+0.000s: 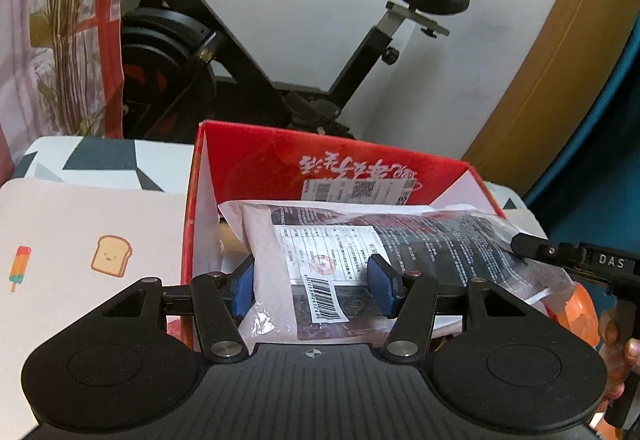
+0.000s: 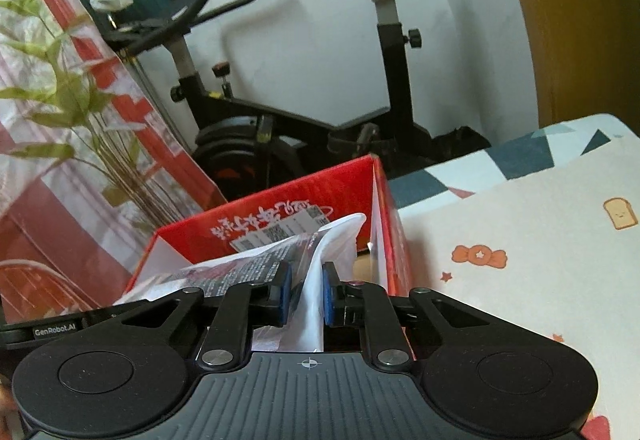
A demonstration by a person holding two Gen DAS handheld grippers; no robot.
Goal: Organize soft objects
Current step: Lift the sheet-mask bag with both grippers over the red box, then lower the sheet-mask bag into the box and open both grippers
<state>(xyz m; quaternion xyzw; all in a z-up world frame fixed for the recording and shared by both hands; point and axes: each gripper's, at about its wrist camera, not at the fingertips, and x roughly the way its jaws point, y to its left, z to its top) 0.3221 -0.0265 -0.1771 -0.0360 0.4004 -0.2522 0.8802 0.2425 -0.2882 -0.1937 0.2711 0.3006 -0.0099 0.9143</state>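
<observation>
- A table (image 1: 104, 159) is wearing a white cloth with dark geometric patches
- A pale mat (image 1: 80, 240) printed with toast, popsicle and candy pictures is lying flat on it
- A red cardboard box (image 1: 256, 163) is sitting open beside the mat
</observation>
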